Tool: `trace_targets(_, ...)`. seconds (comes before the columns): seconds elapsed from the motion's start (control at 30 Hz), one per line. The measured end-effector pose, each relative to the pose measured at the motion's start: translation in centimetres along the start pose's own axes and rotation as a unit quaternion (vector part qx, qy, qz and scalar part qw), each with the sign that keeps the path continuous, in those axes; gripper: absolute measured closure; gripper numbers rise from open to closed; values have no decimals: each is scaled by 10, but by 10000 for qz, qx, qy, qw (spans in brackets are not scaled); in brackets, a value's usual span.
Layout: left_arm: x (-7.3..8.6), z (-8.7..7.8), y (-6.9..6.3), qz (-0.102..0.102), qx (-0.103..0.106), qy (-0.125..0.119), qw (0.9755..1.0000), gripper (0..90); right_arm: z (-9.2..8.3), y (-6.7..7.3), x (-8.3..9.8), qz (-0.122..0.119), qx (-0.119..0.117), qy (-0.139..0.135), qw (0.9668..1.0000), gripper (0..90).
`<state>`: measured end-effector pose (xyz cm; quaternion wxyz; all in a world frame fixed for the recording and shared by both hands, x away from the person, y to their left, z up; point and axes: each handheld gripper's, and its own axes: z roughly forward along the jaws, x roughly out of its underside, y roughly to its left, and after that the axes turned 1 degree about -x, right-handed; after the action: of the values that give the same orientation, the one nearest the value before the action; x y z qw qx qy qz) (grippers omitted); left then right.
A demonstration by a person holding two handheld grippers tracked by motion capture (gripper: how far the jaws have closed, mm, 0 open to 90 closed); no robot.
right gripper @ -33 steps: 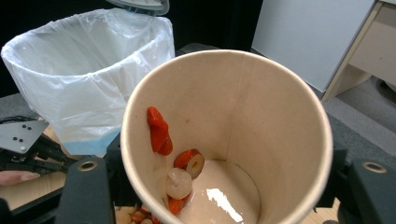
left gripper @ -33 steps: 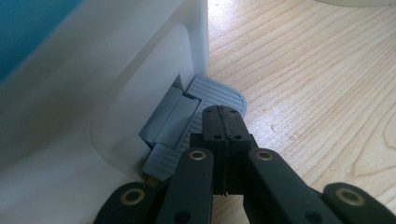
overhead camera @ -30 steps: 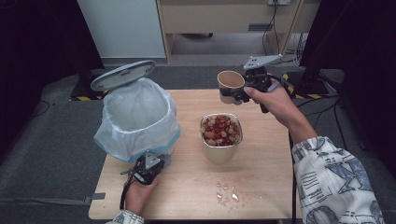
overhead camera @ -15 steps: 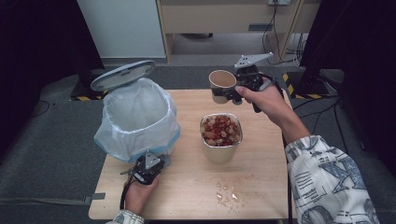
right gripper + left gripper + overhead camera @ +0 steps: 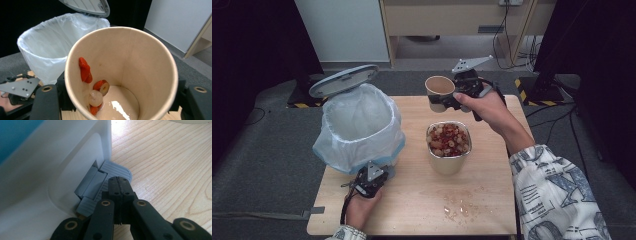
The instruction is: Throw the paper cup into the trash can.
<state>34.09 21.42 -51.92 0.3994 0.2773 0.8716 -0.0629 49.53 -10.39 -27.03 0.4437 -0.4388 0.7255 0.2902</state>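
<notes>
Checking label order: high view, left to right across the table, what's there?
Bin with its lid up → paper cup held in the right tongs → right hand. Left tongs and food tub overlap others, so left out.

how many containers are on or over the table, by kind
paper cup held in the right gripper: 1
metal cup of food: 1
pedal bin, left gripper on its pedal: 1
total: 3
</notes>
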Motion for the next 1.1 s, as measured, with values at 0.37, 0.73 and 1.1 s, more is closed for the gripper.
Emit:
trace_targets(0.37,0,0,0,1,0,-18,10000,896,18,20,-14,-25,-251,-24,9997,320)
trace_targets(0.73,0,0,0,6,-4,-17,10000,896,39,37,-26,-47,-395,23,9992,320)
trace_targets(1.1,0,0,0,12,-11,-20,10000,897,52,52,-38,-74,-509,33,9987,319)
